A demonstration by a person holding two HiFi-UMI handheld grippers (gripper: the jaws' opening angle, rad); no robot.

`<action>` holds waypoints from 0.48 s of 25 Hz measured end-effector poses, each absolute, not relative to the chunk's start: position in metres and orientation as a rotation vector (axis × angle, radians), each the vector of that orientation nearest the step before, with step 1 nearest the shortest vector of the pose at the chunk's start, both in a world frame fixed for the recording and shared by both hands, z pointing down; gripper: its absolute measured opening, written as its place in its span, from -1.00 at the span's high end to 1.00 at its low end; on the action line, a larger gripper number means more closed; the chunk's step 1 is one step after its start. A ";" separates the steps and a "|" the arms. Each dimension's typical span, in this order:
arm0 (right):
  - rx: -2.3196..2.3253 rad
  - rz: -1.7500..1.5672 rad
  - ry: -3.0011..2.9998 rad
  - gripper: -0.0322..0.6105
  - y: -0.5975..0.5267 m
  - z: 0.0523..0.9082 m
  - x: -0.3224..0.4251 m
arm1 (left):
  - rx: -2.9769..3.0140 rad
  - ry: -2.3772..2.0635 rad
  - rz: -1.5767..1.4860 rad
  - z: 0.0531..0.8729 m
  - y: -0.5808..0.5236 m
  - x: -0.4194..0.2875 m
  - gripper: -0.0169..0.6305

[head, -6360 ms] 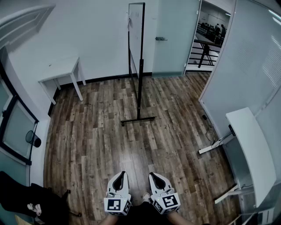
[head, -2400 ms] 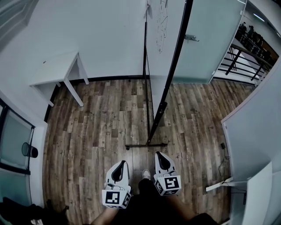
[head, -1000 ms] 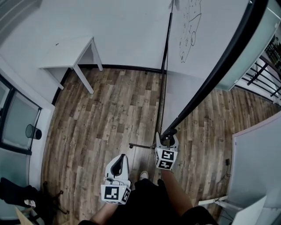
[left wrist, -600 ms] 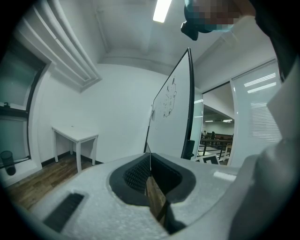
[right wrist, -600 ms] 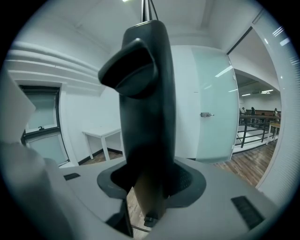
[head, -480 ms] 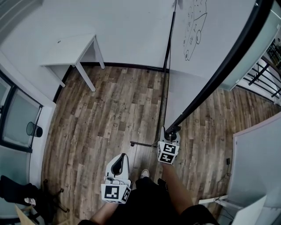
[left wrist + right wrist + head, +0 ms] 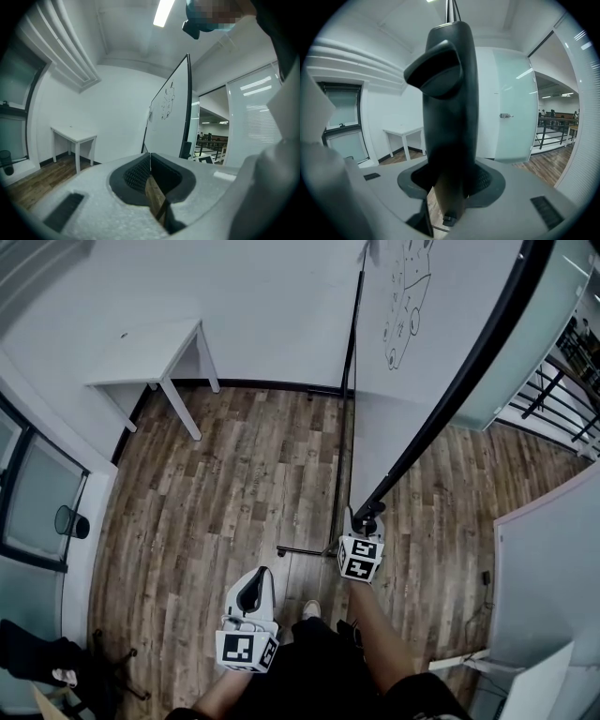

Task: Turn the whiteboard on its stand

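Whiteboard [image 7: 441, 306] standing just ahead on stand [image 7: 412, 448]. My right gripper [image 7: 449, 185], just been closing, now pinching black clamp [image 7: 447, 93] on post. Left gripper [image 7: 150, 159] hanging, jaws together, empty. Guessing board stiff, bulky, face slippery; gripping frame edge safer.

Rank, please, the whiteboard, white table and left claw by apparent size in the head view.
1. whiteboard, clearly largest.
2. white table and left claw: about alike, unranked; the claw is nearer the camera.

Tongs [image 7: 451, 182] freshly closed round stand upright [image 7: 450, 93]
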State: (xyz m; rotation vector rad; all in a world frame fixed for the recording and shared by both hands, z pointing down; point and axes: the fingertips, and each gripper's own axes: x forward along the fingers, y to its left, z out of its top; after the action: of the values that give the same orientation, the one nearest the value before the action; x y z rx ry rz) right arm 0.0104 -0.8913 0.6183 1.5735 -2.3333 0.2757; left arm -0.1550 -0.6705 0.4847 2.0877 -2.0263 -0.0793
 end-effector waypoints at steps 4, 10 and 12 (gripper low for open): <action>1.568 0.278 -2.331 0.37 -0.868 0.621 0.012 | 2.103 -2.015 -0.092 0.484 -0.654 -0.156 0.89; 1.578 0.264 -2.344 0.38 -0.828 0.628 0.014 | 2.145 -1.981 -0.107 0.492 -0.628 -0.159 0.89; 1.584 0.264 -2.346 0.38 -0.815 0.630 0.014 | 2.159 -1.962 -0.110 0.494 -0.618 -0.158 0.89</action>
State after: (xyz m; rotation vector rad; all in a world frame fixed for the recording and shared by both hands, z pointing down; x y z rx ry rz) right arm 0.0141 -0.8152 0.6299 1.5839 -2.3456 0.2642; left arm -0.1584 -0.6179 0.4942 2.1590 -1.9623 -0.1099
